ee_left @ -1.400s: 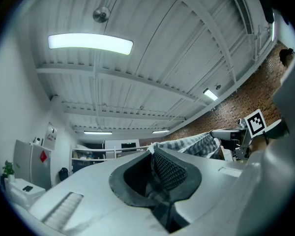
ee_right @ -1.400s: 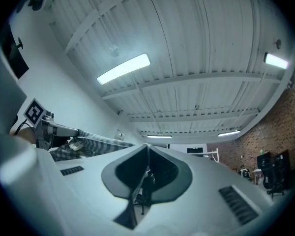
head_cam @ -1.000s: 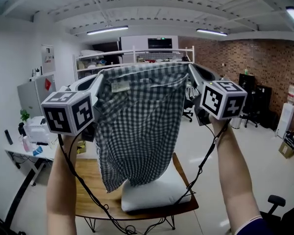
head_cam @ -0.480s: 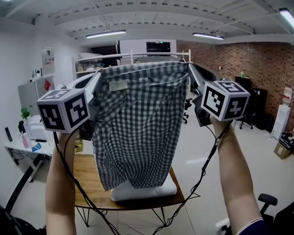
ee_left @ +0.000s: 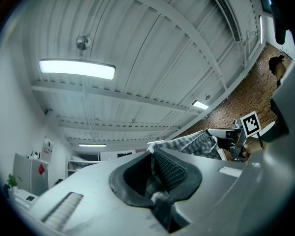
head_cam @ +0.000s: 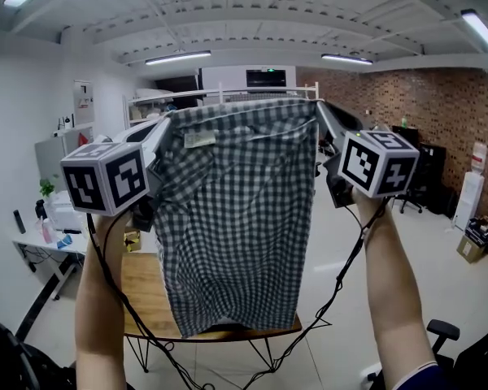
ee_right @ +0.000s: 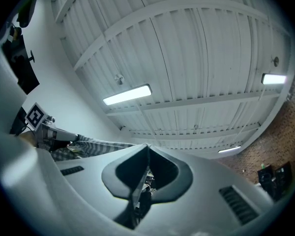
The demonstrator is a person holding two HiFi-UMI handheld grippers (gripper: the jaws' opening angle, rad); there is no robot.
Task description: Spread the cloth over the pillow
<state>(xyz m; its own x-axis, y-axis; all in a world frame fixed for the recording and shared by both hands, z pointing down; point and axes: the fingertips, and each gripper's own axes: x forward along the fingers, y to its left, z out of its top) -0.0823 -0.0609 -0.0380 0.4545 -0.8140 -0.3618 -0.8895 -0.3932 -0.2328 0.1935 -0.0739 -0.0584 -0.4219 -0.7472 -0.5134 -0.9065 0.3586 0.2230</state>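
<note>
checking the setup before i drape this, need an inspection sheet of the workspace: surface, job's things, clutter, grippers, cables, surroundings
surface: wooden table, mostly hidden behind the hanging cloth.
job's things: checked cloth held up, stretched between both grippers, label near its top edge; pillow not in view.
clutter: nothing seen on the visible part of the table.
grippers: left gripper and right gripper both raised, jaws shut on the cloth's top corners.
cables: black cables hang from both grippers, looping down in front of the table.
surroundings: shelving rack, brick wall, office chair, side desk.
</note>
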